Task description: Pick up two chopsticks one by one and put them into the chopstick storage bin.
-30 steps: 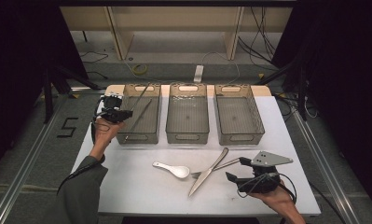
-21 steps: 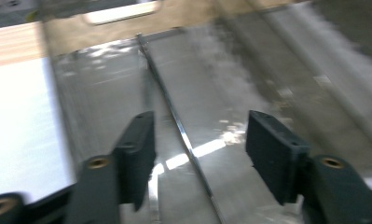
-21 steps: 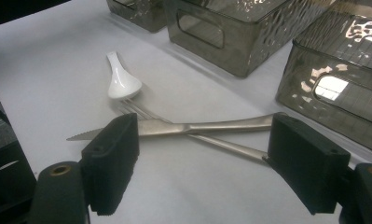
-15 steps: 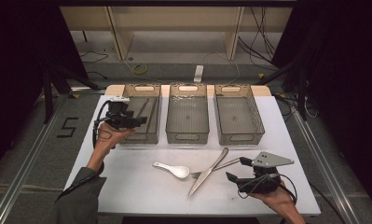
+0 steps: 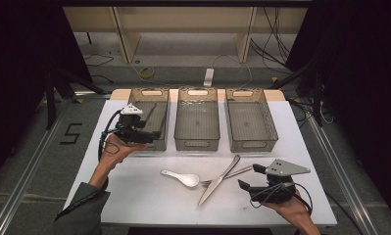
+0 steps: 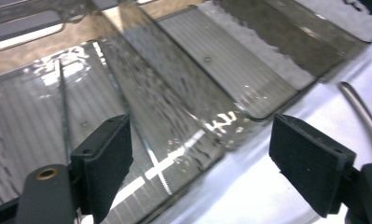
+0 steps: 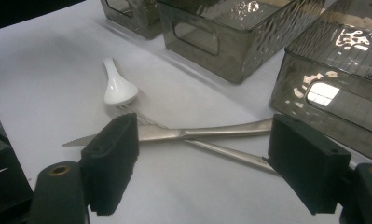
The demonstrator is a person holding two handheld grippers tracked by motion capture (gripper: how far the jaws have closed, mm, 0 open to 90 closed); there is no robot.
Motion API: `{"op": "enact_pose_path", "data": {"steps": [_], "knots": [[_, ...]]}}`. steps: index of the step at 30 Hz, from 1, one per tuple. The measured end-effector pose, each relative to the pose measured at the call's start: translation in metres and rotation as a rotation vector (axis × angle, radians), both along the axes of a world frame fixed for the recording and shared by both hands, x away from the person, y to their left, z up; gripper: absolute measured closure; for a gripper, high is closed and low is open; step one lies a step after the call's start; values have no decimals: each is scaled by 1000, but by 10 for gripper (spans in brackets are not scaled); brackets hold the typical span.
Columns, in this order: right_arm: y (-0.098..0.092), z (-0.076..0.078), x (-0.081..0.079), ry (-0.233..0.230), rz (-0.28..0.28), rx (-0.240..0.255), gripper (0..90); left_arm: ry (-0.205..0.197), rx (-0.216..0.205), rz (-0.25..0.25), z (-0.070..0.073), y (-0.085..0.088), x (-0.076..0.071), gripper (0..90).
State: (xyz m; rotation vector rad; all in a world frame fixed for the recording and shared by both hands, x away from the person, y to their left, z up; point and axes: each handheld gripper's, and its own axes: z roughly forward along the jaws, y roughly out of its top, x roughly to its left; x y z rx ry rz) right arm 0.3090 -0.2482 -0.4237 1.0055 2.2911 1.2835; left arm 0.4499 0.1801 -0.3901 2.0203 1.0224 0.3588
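Observation:
My left gripper hovers over the front of the left bin. Its jaws have just been opening and stand open, nothing between them. A thin dark stick lies slanted on that bin's floor. On the white table lie a white spoon, a knife and a fork that cross each other. My right gripper rests open just right of them. In the right gripper view the crossed knife and fork lie just beyond its jaws.
Three smoky see-through bins stand in a row at the back of the table: the left one, a middle bin and a right bin. A dark floor with cables and a shelf frame lies beyond the table.
The left gripper moved right from the bin's left rim to over its front and opened its jaws. The thin stick has left the jaws and lies in the bin. The right gripper stayed still.

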Motion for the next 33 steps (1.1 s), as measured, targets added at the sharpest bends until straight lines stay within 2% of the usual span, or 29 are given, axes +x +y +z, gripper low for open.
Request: {"op": "enact_pose_path", "data": {"steps": [2, 7, 14, 25, 28, 33], "knots": [[0, 0, 0, -1, 0, -5, 254, 0, -5, -15, 2, -2, -5, 191], [1, 1, -1, -1, 2, 1, 253, 2, 27, -66, 2, -11, -13, 183], [1, 1, -1, -6, -2, 11, 252, 30, 66, -112, -3, -24, -22, 176], [-1, 0, -1, -15, -21, 49, 252, 50, 79, -160, -13, -33, -30, 172], [-2, -1, 1, -17, -29, 64, 252, 70, 80, -184, -17, -38, -31, 172], [-5, -3, 3, -17, -52, 79, 252, 96, 109, -226, -24, -47, -34, 171]]}}
